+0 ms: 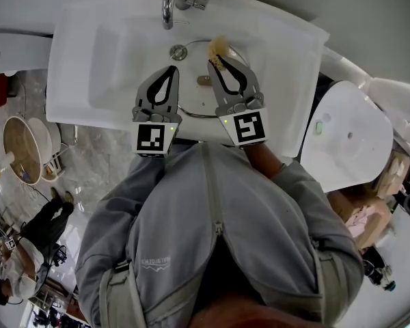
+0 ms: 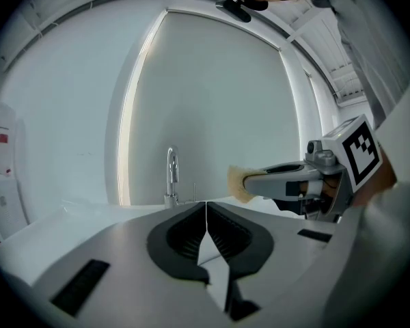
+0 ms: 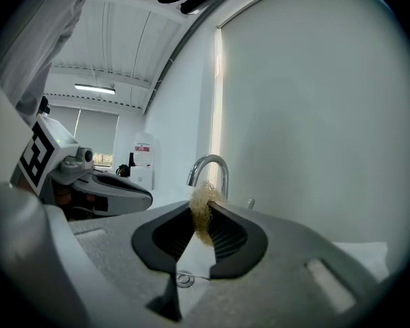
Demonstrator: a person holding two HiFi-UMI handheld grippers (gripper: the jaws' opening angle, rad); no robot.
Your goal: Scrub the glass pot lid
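Over the white sink (image 1: 89, 60), in the head view, both grippers point toward the faucet (image 1: 168, 5). The glass lid (image 1: 198, 93) lies flat in the basin under and between the two sets of jaws, with its knob (image 1: 203, 80) in the gap between them. The left gripper (image 1: 169, 69) has its jaws pressed together with nothing in them, its tips above the lid's left part. The right gripper (image 1: 214, 61) pinches a pale yellow scrubber (image 1: 217, 45) that sticks out past its tips, at the lid's far rim. The drain (image 1: 178, 51) sits just ahead of the left jaws.

In the left gripper view, the jaws meet along one thin line and are empty. The faucet stands beyond them, slightly to their left. The right gripper reaches in from their right, scrubber at its tip.

In the right gripper view, the jaws are clamped on the scrubber, which pokes up between the pads. The faucet rises straight beyond the jaws, and the left gripper lies off to their left.
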